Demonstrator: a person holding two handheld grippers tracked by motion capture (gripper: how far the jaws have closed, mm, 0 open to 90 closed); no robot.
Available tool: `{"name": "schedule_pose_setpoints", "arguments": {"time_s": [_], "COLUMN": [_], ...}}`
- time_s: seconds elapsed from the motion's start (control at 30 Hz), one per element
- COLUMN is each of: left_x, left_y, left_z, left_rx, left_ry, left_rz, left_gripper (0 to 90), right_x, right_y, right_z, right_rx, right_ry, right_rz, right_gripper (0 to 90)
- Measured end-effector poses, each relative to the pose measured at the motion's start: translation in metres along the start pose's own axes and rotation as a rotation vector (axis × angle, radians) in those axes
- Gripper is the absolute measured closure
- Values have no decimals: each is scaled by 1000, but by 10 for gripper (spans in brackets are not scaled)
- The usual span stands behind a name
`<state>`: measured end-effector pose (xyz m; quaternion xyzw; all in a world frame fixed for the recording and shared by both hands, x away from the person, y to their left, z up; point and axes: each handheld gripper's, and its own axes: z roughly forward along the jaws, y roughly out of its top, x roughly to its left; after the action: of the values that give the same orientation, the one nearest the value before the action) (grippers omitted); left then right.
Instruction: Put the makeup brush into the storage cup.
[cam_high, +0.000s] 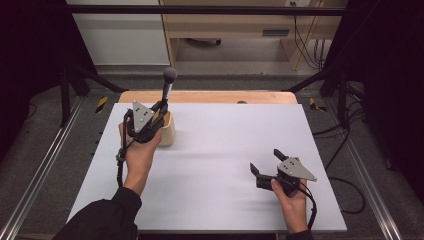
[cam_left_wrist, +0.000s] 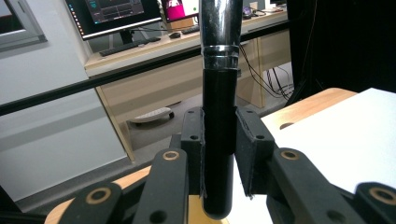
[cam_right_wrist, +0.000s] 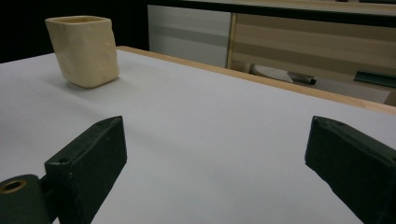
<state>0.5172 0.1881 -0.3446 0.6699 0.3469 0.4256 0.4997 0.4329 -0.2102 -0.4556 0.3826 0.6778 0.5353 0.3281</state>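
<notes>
Microphone (cam_high: 168, 82) stands upright in my left gripper (cam_high: 159, 111), jaws clamped on its black handle (cam_left_wrist: 218, 140); I see a silver band above the grip and a dark grey round head on top. It hangs just over the cream square cup (cam_high: 167, 131) at the white table's (cam_high: 225, 150) left rear. My right gripper (cam_high: 266, 163) rests near the front right, its 2 jaws spread wide apart, well clear of the cup.

Left gripper (cam_high: 159, 111): we hold it at the high view's upper left, jaws clamped, forearm rising from the bottom edge in a dark sleeve. Right gripper (cam_high: 266, 162): lower right of that frame, jaws spread wide, pointing up-left, hand gripping from below.
</notes>
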Motion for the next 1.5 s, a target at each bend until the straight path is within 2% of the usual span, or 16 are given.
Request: {"name": "schedule_pose_setpoints", "arguments": {"time_s": [0.23, 0.57, 0.9, 1.13, 1.27, 1.5], "left_x": [2, 7, 16, 23, 24, 28], "left_y": [-1, -5, -9, -11, -13, -15], "left_z": [5, 15, 20, 24, 25, 26], "left_rx": [-5, -3, -9, -12, -24, -33], "left_ry": [7, 16, 32, 45, 43, 44], "left_rz": [-40, -59, -117, -134, -179, -220], "left_gripper": [742, 742, 742, 742, 742, 742], "right_x": [1, -4, -6, -7, -7, -8], "right_y": [-1, -3, -4, -4, -5, -6], "right_z": [0, -5, -6, -7, -8, -7], "right_rx": [-6, -7, -12, -16, -9, -11], "right_ry": [2, -12, -18, -15, -14, -13], "right_rz": [-17, -1, 0, 0, 9, 1], "right_gripper": [58, 62, 66, 69, 70, 71]}}
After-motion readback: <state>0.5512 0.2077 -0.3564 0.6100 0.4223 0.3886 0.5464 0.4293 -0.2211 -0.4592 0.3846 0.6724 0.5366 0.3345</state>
